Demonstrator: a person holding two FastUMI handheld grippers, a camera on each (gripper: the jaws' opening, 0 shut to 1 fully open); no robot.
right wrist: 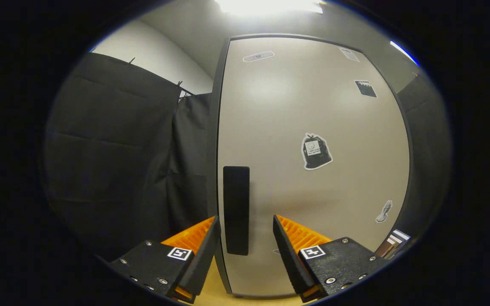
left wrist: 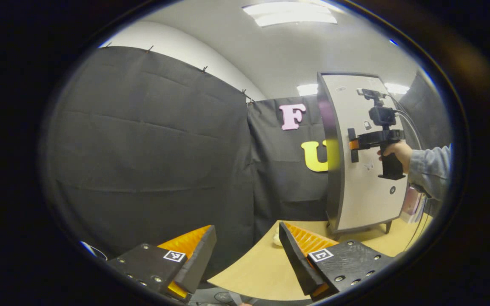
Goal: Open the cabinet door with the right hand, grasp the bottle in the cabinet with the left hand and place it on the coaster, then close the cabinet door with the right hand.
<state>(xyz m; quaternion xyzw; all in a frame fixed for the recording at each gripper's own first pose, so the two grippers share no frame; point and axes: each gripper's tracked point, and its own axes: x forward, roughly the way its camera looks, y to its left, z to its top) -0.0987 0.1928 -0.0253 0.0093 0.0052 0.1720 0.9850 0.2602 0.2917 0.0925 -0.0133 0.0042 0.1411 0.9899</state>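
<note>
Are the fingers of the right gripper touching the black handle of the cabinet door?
Apart. In the right gripper view the black handle stands between the open fingers of the right gripper, with a strip of cabinet door visible on each side.

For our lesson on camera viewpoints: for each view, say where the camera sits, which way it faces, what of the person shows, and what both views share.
Left gripper view: rides the open left gripper, held back over the table, facing the cabinet; a hand and sleeve hold the right gripper at the handle.
Right gripper view: rides the right gripper, close to the cabinet door, fingers either side of the handle.
Shared: cabinet door, handle.
</note>
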